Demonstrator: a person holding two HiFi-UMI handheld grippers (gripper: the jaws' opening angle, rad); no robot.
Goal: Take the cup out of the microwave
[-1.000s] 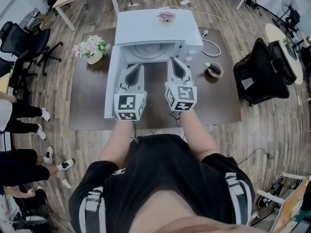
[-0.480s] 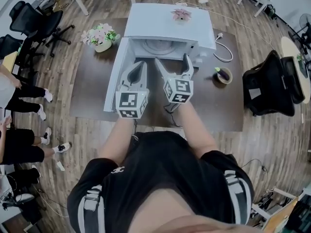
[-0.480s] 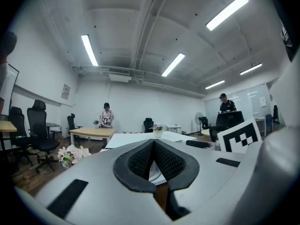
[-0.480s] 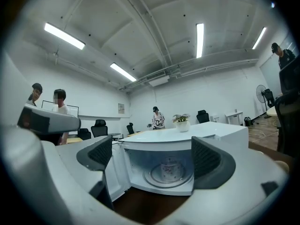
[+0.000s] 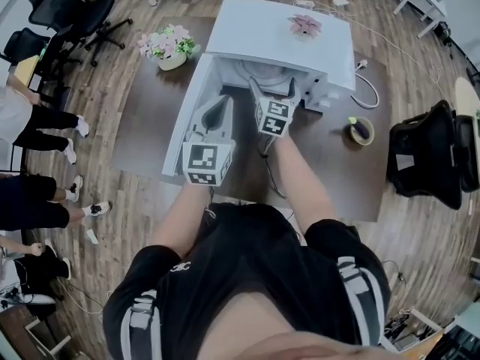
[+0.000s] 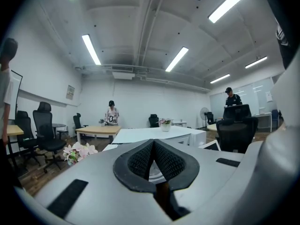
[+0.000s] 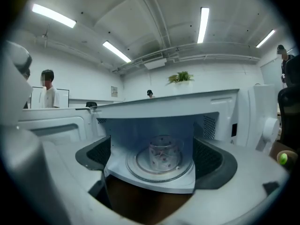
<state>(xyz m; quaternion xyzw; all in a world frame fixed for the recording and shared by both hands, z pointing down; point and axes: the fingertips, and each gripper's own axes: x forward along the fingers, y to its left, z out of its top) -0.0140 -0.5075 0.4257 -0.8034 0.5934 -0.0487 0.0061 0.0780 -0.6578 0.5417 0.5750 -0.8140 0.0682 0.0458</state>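
Clear spotted cup (image 7: 165,156) sits on the turntable (image 7: 138,167) inside the white microwave (image 5: 281,40), at twelve o'clock from the right gripper (image 5: 273,88), whose jaws are opening wide, framing it untouched. Left gripper (image 6: 153,144), at eight o'clock, is closed and empty.

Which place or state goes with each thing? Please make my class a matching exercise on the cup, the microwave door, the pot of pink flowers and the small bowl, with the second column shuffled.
Things:
1 cup
2 microwave door
3 pot of pink flowers
4 small bowl

Places or states:
A on the table, right of the microwave in the head view
B swung open
C on the glass turntable inside the microwave
D on the table, left of the microwave in the head view

Pairs: 1-C, 2-B, 3-D, 4-A
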